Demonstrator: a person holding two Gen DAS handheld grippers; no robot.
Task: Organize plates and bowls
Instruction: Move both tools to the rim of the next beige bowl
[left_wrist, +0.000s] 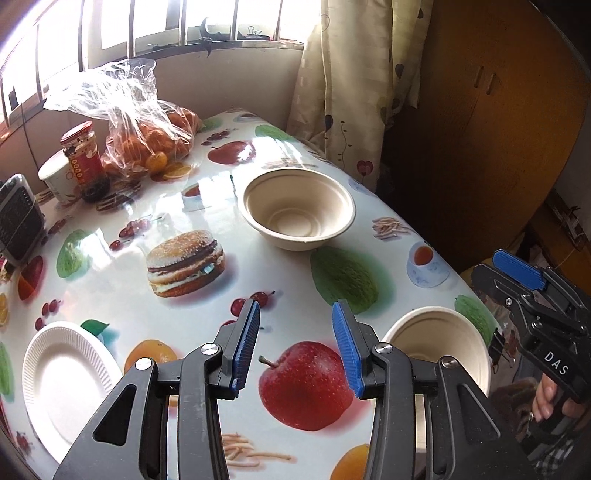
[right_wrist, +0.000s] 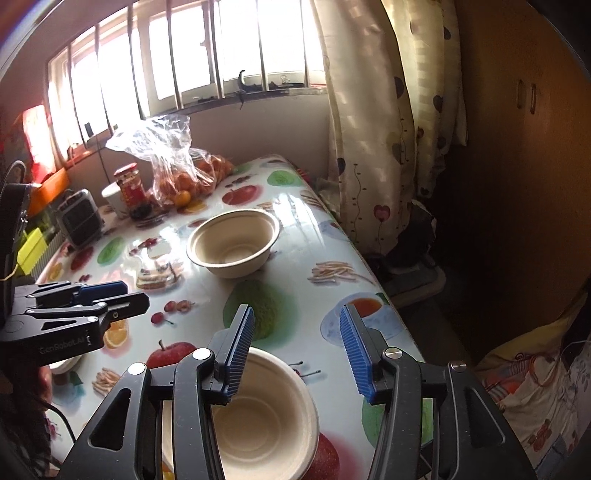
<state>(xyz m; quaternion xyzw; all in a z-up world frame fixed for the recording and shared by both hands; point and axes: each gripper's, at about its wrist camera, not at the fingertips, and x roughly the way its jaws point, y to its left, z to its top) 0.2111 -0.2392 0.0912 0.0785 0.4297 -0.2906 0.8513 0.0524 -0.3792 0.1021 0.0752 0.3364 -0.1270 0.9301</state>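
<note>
A beige paper bowl (left_wrist: 299, 208) stands on the fruit-print table, far right of middle; it also shows in the right wrist view (right_wrist: 233, 242). A second beige bowl (left_wrist: 443, 341) sits near the table's right edge, directly under my right gripper (right_wrist: 297, 343) in the right wrist view (right_wrist: 266, 421). A white paper plate (left_wrist: 66, 380) lies at the near left. My left gripper (left_wrist: 295, 345) is open and empty above the printed apple. My right gripper is open and empty, its left finger over the near bowl's rim.
A plastic bag of oranges (left_wrist: 147, 122), a red-labelled jar (left_wrist: 83, 158), a white cup (left_wrist: 55, 177) and a small black appliance (left_wrist: 18, 218) stand at the table's far left. A curtain (left_wrist: 351, 74) and a wooden cupboard (left_wrist: 498, 110) border the right side.
</note>
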